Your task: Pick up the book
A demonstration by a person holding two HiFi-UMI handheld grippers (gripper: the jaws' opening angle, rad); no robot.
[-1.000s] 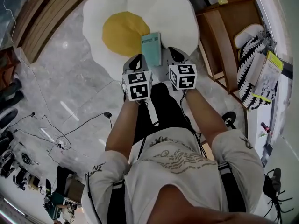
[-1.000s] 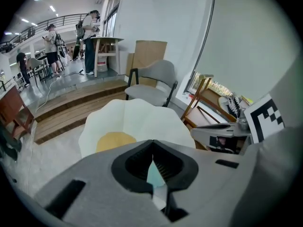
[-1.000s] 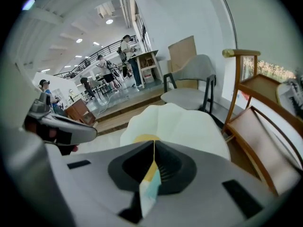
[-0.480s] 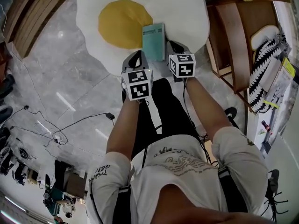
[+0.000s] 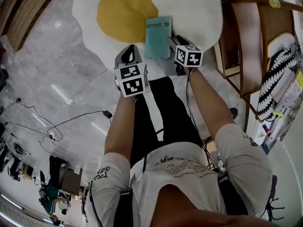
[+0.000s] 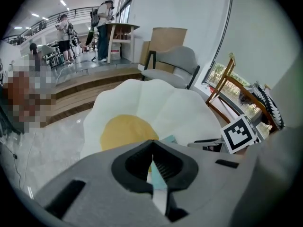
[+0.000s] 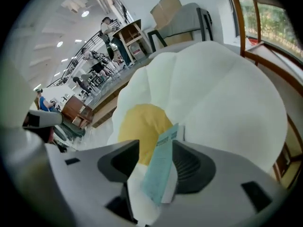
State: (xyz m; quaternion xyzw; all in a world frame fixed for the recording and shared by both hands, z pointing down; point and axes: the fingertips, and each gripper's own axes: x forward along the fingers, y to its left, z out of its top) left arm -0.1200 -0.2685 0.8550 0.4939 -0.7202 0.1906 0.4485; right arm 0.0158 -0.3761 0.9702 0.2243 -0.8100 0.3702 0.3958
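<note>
A thin teal book (image 5: 157, 37) lies flat on a big fried-egg cushion (image 5: 199, 13), just right of the yellow yolk (image 5: 125, 13). My right gripper (image 5: 171, 41) is at the book's near right corner. Its jaws have just been opening and stand apart in the right gripper view, where the book (image 7: 163, 167) shows edge-on in the gap of the right gripper (image 7: 156, 148), with neither pad pressing on it. My left gripper (image 5: 129, 56) hangs left of the book and a little short of it. In the left gripper view, the left gripper's (image 6: 152, 148) tips meet.
A wooden rack (image 5: 246, 56) stands right of the cushion, with a black-and-white striped thing (image 5: 277, 79) beyond it. Cables (image 5: 71, 122) run over the marble floor on the left. A grey chair (image 6: 173, 65) stands behind the cushion, and people stand far off.
Both grippers have come down and forward toward the book. The right one, earlier a little short of it, now sits at the book's near right corner.
</note>
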